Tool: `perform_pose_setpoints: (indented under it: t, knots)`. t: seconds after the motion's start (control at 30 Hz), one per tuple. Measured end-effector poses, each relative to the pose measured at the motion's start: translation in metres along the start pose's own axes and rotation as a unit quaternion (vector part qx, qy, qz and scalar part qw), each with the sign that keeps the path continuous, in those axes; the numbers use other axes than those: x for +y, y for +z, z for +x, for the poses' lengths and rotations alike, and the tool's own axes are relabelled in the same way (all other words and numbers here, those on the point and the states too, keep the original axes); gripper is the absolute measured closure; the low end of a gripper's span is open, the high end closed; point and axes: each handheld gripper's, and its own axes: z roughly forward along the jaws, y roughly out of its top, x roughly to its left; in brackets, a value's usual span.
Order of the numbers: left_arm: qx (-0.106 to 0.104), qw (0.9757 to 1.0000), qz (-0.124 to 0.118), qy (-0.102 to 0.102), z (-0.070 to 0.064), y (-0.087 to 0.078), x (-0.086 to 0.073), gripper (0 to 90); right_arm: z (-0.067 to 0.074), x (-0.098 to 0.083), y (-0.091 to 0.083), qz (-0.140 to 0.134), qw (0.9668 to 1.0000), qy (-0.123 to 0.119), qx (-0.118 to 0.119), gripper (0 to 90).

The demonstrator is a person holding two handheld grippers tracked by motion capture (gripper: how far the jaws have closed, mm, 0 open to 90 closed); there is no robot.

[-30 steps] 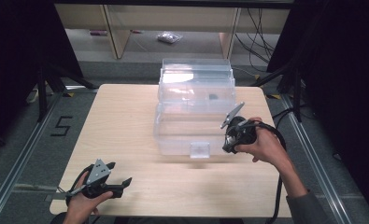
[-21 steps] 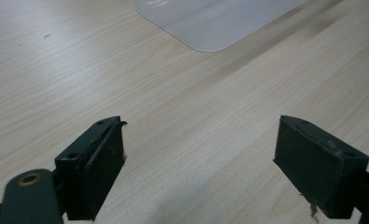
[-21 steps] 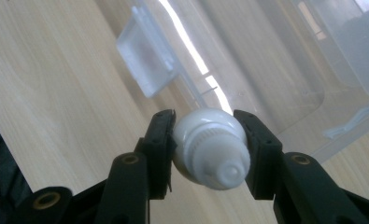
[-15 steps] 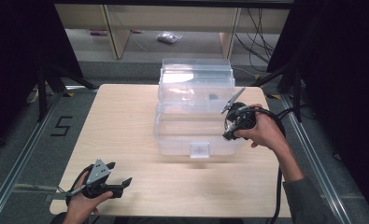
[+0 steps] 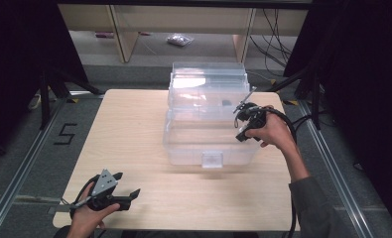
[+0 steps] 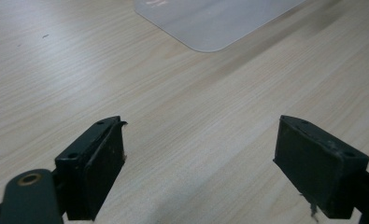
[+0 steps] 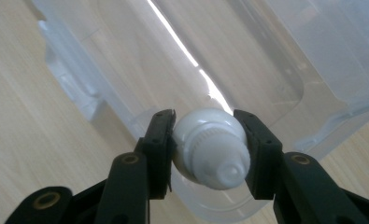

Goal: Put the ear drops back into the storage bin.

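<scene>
Overhead, we see the right hand-held gripper (image 5: 245, 117) at the right rim of the clear bin (image 5: 211, 148) mid-desk (image 5: 129, 129), while the left hand-held gripper (image 5: 125, 187) rests at the near-left corner, well apart. Along the left one, we find its jaws apart over bare wood. Along the right one (image 7: 205, 140), we find its jaws clamped on a white bottle (image 7: 209, 148), cap toward us, with the bin's open cavity directly beyond; grey floor and shelving lie past the desk.
</scene>
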Motion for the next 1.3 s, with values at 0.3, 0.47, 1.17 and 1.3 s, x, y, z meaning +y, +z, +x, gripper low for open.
perform_pose_setpoints:
  t: [0.3, 0.47, 1.17, 1.3]
  knots:
    - [-0.001, 1.0000, 0.000, 0.000, 0.000, 0.000, 0.000, 15.5, -0.012, 0.003, 0.020, 0.017, 0.9997, 0.018, -0.002, 60.0]
    - [-0.001, 1.0000, -0.001, -0.001, -0.001, 0.000, 0.000, 15.5, -0.015, 0.001, 0.037, 0.032, 0.9992, 0.023, 0.004, 60.0]
    - [0.000, 1.0000, 0.000, -0.001, -0.001, 0.000, 0.000, 15.5, -0.020, -0.001, 0.078, 0.078, 0.9957, 0.050, 0.009, 60.0]
    - [0.000, 1.0000, 0.000, -0.001, -0.001, 0.000, 0.000, 15.5, -0.019, 0.000, 0.080, 0.088, 0.9949, 0.049, 0.006, 60.0]
